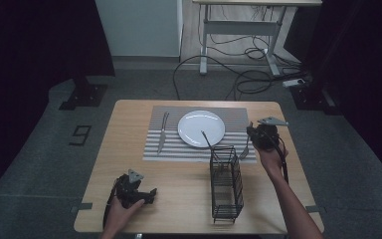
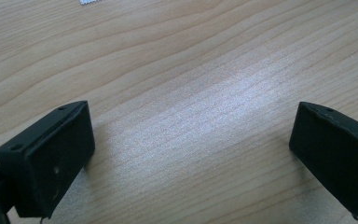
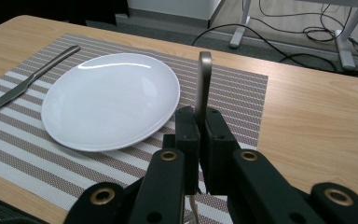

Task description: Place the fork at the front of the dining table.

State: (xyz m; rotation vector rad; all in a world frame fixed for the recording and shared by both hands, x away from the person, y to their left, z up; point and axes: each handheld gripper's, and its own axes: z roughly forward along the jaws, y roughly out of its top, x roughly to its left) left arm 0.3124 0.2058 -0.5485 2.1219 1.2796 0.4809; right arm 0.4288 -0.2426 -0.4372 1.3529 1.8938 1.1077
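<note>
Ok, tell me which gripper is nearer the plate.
Right. The right gripper hangs just off the plate, at its right edge over the mat. The left gripper sits far back by the table's near edge.

The table [image 1: 189,189] is made of light wood with a fine grain, and its surface is seen as smooth and matt with a soft sheen. The placemat [image 3: 242,88] is woven, with a rough texture in brown and white stripes. The plate [image 3: 112,100] is white and glossy, like glazed ceramic. The knife [image 3: 28,81] is of brushed metal, and the same dull metal finish is shown by the fork [image 3: 204,81]. The basket [image 1: 226,184] is built of thin dark wire. The jaws of both grippers are of matt black plastic.
</note>
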